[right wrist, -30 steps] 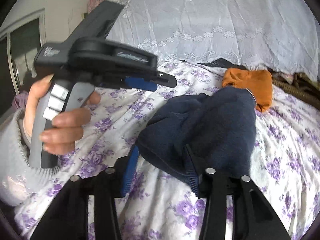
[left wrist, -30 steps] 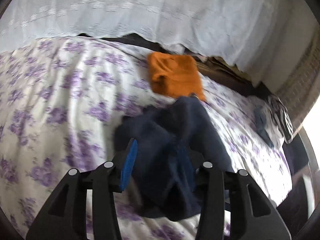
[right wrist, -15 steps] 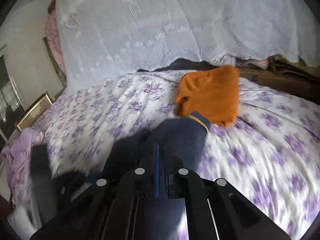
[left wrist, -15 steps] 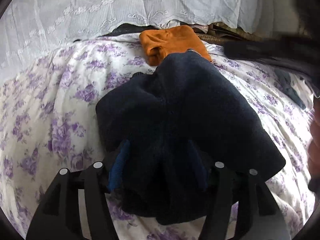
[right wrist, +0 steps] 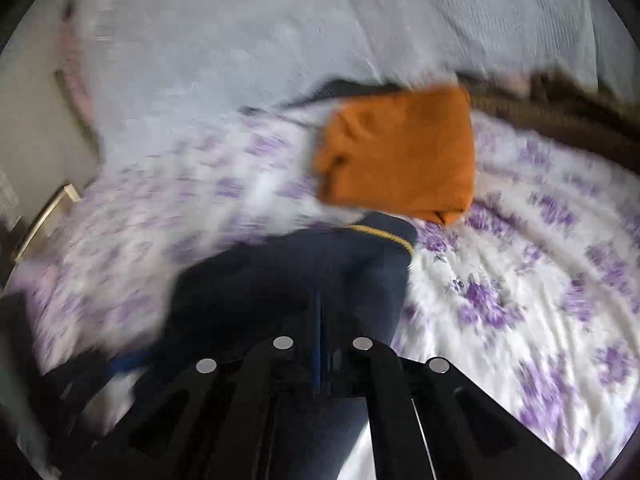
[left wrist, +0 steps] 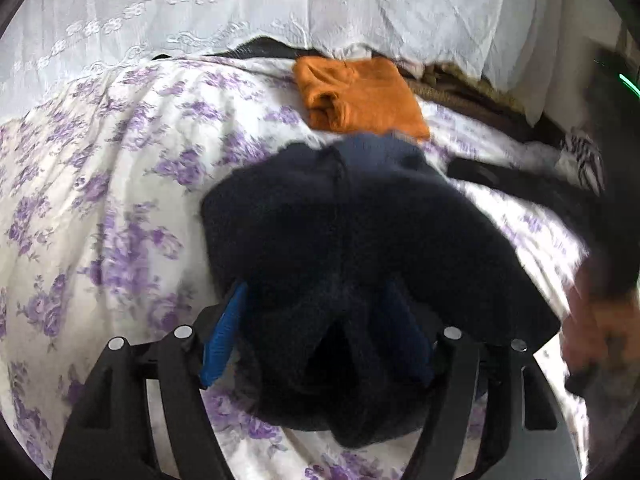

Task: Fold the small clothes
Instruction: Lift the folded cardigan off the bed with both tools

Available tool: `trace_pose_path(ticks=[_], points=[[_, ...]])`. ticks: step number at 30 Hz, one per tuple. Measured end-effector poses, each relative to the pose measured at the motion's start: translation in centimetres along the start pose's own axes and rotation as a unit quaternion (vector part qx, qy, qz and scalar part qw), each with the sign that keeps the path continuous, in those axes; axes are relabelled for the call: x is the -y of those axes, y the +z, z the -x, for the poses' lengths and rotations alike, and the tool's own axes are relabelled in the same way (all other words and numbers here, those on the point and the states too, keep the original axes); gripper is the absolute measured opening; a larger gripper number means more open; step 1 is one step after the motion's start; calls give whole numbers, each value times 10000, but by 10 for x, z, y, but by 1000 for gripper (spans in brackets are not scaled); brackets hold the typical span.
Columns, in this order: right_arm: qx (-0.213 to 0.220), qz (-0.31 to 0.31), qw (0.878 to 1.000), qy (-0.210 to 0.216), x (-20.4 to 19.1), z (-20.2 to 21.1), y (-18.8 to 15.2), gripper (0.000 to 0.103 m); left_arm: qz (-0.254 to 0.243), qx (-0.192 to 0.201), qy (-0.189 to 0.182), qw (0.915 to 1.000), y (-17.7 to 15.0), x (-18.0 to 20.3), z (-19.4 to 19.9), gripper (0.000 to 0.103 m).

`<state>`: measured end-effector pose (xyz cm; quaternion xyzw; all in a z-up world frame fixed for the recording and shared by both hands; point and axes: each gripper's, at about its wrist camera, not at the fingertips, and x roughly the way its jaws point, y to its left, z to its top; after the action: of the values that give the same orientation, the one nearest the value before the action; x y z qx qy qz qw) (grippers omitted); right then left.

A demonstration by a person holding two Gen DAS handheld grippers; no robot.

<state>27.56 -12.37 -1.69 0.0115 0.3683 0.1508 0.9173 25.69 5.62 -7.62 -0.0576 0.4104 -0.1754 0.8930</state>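
Observation:
A dark navy garment (left wrist: 360, 240) lies bunched on the floral bed sheet (left wrist: 100, 200). My left gripper (left wrist: 316, 336) hangs low over its near end. Its jaws are opening, with the fabric bulging between the blue pads (left wrist: 224, 336). In the blurred right wrist view, my right gripper (right wrist: 320, 336) is shut on the navy garment (right wrist: 288, 280), whose yellow-trimmed cuff (right wrist: 384, 236) points away. A folded orange garment (left wrist: 360, 96) rests just beyond it, also seen as the orange garment (right wrist: 400, 152) ahead of the right gripper.
A white lace cover (left wrist: 240, 8) rises behind the bed. Dark and striped clothes (left wrist: 560, 168) lie at the right edge, where a blurred hand (left wrist: 592, 320) shows. A brown blanket (right wrist: 560, 120) lies at the back right. A framed picture (right wrist: 44, 216) stands left of the bed.
The right gripper's jaws closed on the navy garment's edge and swung across toward the orange garment. The left gripper's jaws widened and sank closer to the bed.

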Motion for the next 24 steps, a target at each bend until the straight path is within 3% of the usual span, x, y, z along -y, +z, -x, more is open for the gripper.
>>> trace_pose_path(ticks=[3, 6, 9, 12, 19, 22, 24], points=[[-101, 212, 9997, 73, -9, 21, -28, 4, 259, 204, 231, 9992, 3, -11, 10, 73], [-157, 329, 9991, -230, -6, 13, -53, 3, 269, -314, 305, 9987, 0, -14, -14, 92], [-158, 98, 9997, -167, -2, 10, -50, 3, -26, -230, 696, 9973, -2, -1, -14, 93], [-227, 306, 9989, -286, -7, 11, -50, 3, -1, -221, 689, 9974, -2, -3, -13, 93], [96, 384, 9990, -187, -11, 36, -10, 4, 267, 103, 315, 9991, 4, -9, 9, 87], [89, 358, 9991, -184, -13, 20, 19, 4, 269, 87, 212, 9994, 7, -8, 5, 87], [-4, 272, 9995, -129, -12, 0, 34, 4, 233, -65, 363, 9991, 6, -8, -6, 87]])
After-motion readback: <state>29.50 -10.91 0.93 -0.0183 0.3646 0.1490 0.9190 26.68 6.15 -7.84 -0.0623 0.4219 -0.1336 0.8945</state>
